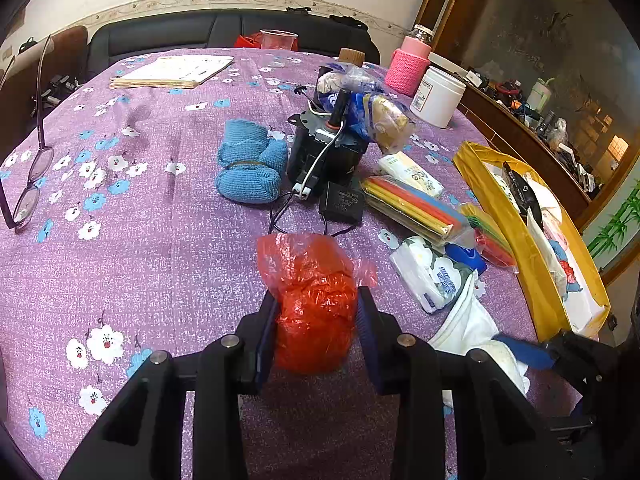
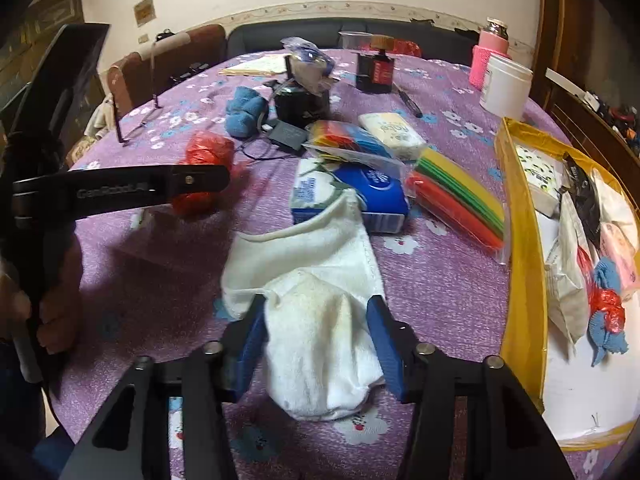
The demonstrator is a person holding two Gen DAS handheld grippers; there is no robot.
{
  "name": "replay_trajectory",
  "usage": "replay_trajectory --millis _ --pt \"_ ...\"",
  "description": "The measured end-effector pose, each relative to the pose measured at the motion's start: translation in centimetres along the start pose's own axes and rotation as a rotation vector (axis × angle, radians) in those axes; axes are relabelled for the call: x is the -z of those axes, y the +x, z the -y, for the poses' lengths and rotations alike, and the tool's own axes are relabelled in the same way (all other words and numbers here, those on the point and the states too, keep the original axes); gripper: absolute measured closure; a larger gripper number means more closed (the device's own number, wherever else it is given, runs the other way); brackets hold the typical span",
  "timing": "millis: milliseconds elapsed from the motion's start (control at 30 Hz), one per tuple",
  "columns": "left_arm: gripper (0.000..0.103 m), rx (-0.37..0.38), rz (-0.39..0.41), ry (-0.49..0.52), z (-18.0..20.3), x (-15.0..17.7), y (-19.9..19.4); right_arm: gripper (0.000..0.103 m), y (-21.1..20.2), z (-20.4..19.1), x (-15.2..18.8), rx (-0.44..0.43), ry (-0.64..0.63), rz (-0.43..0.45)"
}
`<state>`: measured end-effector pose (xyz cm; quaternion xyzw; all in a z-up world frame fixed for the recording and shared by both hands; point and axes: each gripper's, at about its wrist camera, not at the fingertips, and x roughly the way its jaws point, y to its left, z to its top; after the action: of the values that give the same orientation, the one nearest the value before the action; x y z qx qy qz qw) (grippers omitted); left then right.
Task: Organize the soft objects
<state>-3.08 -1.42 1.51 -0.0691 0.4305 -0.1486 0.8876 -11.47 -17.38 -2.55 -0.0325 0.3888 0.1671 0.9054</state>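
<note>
A crumpled red plastic bag (image 1: 308, 272) rests on the purple flowered tablecloth (image 1: 160, 260), and my left gripper (image 1: 317, 300) is shut on it, a pad pressing each side. From the right wrist view the same left gripper (image 2: 218, 174) shows side-on with the red bag (image 2: 208, 146) in it. A white cloth (image 2: 320, 344) lies bunched between the blue pads of my right gripper (image 2: 318, 308), which is shut on it. Its far end drapes toward a blue tissue pack (image 2: 372, 188). The white cloth (image 1: 468, 324) also appears low right in the left wrist view.
A yellow-rimmed box (image 2: 520, 240) holding packets and cloths stands at the right. Mid-table are a blue knitted bundle (image 1: 248, 168), a black device with cables (image 1: 324, 156), coloured sheets in bags (image 2: 460, 200) and tissue packs (image 2: 392, 130). Glasses (image 1: 28, 188) lie far left. A hand (image 2: 56, 312) holds the left gripper's handle.
</note>
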Motion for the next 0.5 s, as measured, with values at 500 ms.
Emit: replay_trajectory --millis 500 --pt "0.068 0.035 0.049 0.021 0.6 0.0 -1.1 0.085 -2.0 1.8 0.4 -0.055 0.106 0.111"
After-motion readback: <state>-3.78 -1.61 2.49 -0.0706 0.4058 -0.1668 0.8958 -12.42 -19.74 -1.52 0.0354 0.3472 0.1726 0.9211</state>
